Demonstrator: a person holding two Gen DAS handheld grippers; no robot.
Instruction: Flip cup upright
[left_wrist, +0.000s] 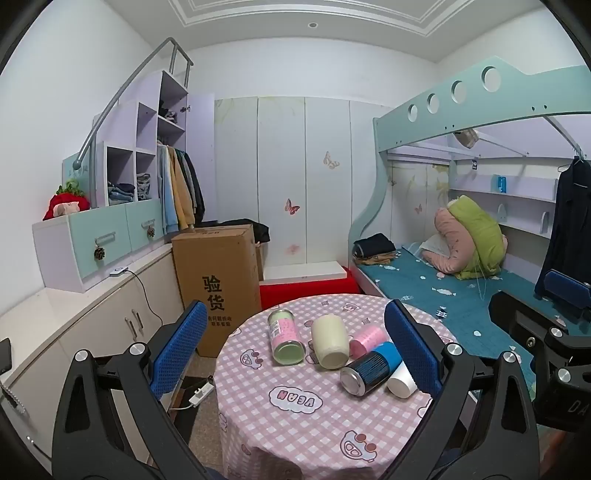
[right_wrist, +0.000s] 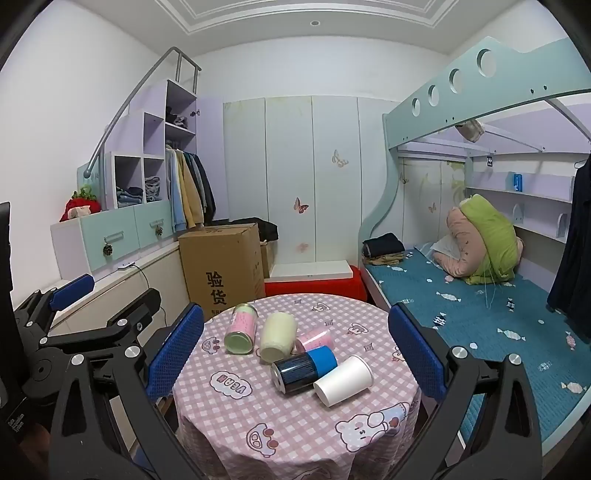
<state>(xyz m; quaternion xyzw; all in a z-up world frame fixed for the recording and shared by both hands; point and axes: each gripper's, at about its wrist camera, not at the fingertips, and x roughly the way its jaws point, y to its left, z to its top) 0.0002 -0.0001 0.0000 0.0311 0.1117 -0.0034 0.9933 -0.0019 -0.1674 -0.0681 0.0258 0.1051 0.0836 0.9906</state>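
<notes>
Several cups lie on their sides on a round table with a pink checked cloth. From left: a pink-and-green glass cup, a cream cup, a pink cup, a blue-and-black can-shaped cup and a white paper cup. My left gripper is open and empty, held back from the cups. My right gripper is open and empty, also short of them. Each gripper shows at the edge of the other's view.
A tall cardboard box stands behind the table at left, beside a white cabinet. A bunk bed with a blue mattress runs along the right. A red stool is behind the table.
</notes>
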